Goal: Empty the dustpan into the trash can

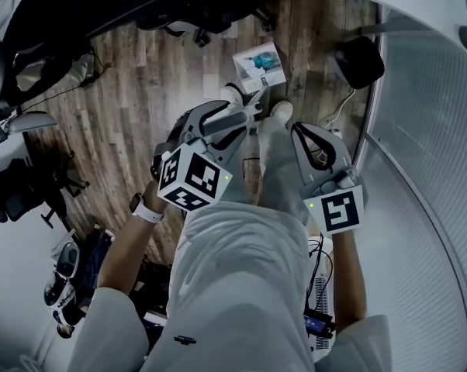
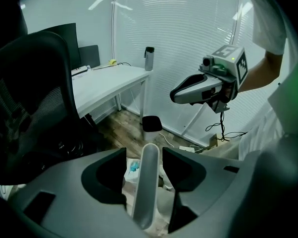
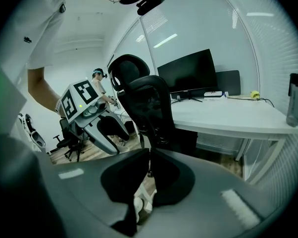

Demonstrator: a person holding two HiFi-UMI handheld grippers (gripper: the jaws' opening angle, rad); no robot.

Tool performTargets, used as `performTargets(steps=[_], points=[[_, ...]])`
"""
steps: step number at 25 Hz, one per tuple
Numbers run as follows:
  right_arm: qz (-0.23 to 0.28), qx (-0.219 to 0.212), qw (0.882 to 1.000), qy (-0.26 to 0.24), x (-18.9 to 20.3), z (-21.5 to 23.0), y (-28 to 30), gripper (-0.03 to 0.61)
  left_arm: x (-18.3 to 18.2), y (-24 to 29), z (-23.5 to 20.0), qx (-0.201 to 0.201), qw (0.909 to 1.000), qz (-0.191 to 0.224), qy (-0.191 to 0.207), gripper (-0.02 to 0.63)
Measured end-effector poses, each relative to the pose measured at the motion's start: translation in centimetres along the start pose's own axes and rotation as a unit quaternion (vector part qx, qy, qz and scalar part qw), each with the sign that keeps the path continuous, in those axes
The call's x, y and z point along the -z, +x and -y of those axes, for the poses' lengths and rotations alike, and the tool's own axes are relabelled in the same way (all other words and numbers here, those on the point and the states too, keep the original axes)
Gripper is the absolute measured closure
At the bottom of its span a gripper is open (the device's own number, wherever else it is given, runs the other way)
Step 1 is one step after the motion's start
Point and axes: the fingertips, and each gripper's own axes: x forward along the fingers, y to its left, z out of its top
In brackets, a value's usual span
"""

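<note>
**Left jaws wide round dustpan handle, pan not at the bin**

- Left gripper (image 2: 144, 156): pointing steeply down, jaws wide. The pale grey rounded handle (image 2: 146, 192) of the dustpan stands between them with a gap on both sides, so the pads aren't pressing on it.
- Right gripper (image 3: 149, 157): jaws together, only a thin seam, nothing in them. Hangs to the right of the person's legs, apart from the handle.
- White dustpan (image 1: 258, 64): in the head view it looks to be sitting on the brown wood-plank floor (image 1: 125, 107), just beyond the person's 2 white shoes (image 1: 233, 93). The handle slants back up to the left gripper. Teal scraps show in the pan.
- Black trash can (image 1: 360, 60): far right, next to the frosted glass wall, upright. It's to the right of the dustpan and clearly apart from it.
- Other stuff: white desk (image 2: 102, 83) on the far left in the left gripper view, black mesh office chair (image 3: 144, 103) close in front of the right gripper.
</note>
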Motion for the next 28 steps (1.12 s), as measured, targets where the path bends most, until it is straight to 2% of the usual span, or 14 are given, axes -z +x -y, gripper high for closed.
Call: performTargets(steps=[5, 8, 11, 15, 18, 21, 28], points=[[-0.001, 0.008, 1.0, 0.024, 1.9, 1.6, 1.2, 0.568, -0.7, 1.3, 0.0, 0.0, 1.0, 0.009, -0.002, 0.401], [-0.005, 0.006, 1.0, 0.012, 2.7, 1.6, 1.8, 0.568, -0.4, 2.1, 0.6, 0.017, 0.9998, -0.005, 0.003, 0.4], [-0.007, 0.007, 0.999, 0.03, 3.4, 1.5, 2.3, 0.568, 0.1, 2.5, 0.9, 0.027, 0.9995, -0.018, 0.005, 0.403], [-0.013, 0.018, 0.999, 0.043, 4.5, 2.1, 2.9, 0.568, 0.0, 3.1, 0.7, 0.039, 0.9991, -0.005, -0.014, 0.453], [-0.014, 0.018, 0.999, 0.047, 4.9, 2.0, 3.2, 0.568, 0.1, 3.5, 0.8, 0.046, 0.9988, -0.01, -0.009, 0.474], [-0.017, 0.02, 0.999, 0.045, 5.1, 1.9, 3.1, 0.568, 0.1, 3.7, 1.3, 0.053, 0.9984, -0.02, 0.004, 0.483], [-0.024, 0.024, 0.998, 0.046, 5.8, 2.0, 3.1, 0.568, 0.1, 3.7, 1.6, 0.063, 0.9976, -0.029, 0.002, 0.485]])
